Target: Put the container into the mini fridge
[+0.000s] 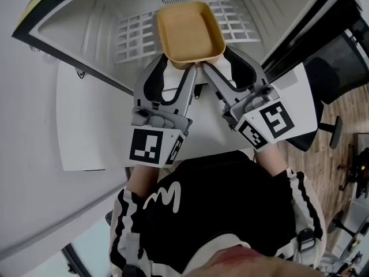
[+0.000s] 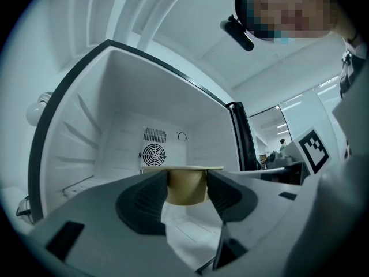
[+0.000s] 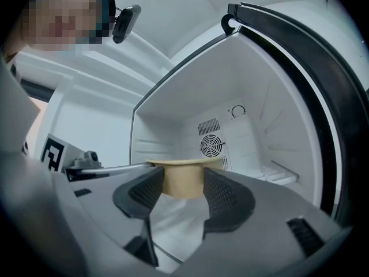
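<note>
Tan rectangular plastic container (image 1: pixel 190 32) looks matt and smooth. Ahead of the left gripper (image 2: pixel 187 183), the white mini fridge (image 2: pixel 115 126) has smooth, faintly glossy plastic walls. Left and right gripper (image 3: pixel 183 183): matt grey plastic, black ribbed pads (image 3: pixel 225 198).

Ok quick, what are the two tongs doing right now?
The left tongs: closed on a near corner of the yellow tub.
The right tongs: closed on the other near corner of the same tub.

From my head the container (image 1: pixel 190 32) hides the tips of my left gripper (image 1: pixel 180 64) and right gripper (image 1: pixel 214 59) and part of the wire shelf (image 1: pixel 135 36), while the mini fridge (image 1: pixel 81 22) runs past the top edge.
</note>
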Motion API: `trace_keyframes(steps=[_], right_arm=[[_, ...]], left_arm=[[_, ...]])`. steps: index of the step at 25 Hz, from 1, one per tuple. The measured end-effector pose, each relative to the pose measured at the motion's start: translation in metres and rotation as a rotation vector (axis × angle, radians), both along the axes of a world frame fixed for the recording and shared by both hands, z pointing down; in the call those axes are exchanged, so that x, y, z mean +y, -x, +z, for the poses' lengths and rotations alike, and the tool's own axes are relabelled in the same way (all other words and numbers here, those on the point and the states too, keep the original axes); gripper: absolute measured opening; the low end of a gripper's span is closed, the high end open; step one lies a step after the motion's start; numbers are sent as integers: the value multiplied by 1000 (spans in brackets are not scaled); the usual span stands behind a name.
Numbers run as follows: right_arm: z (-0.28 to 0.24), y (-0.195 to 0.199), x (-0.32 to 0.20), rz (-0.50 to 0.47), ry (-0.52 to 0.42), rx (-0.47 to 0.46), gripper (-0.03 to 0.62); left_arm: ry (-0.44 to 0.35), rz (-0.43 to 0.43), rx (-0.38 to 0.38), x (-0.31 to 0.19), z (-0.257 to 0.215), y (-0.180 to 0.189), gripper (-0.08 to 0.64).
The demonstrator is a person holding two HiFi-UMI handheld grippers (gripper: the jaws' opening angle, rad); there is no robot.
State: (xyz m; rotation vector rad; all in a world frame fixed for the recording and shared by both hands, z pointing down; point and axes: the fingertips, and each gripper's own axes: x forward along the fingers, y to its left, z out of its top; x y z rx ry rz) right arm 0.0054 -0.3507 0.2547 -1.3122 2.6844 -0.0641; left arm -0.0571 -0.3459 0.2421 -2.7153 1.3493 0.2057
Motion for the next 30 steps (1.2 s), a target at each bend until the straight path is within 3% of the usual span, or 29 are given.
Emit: trace_keyframes(steps=[30], right_arm=[[0,0,-25,35,44,4,225]], left_arm=[[24,14,16,-26,1,0,212]])
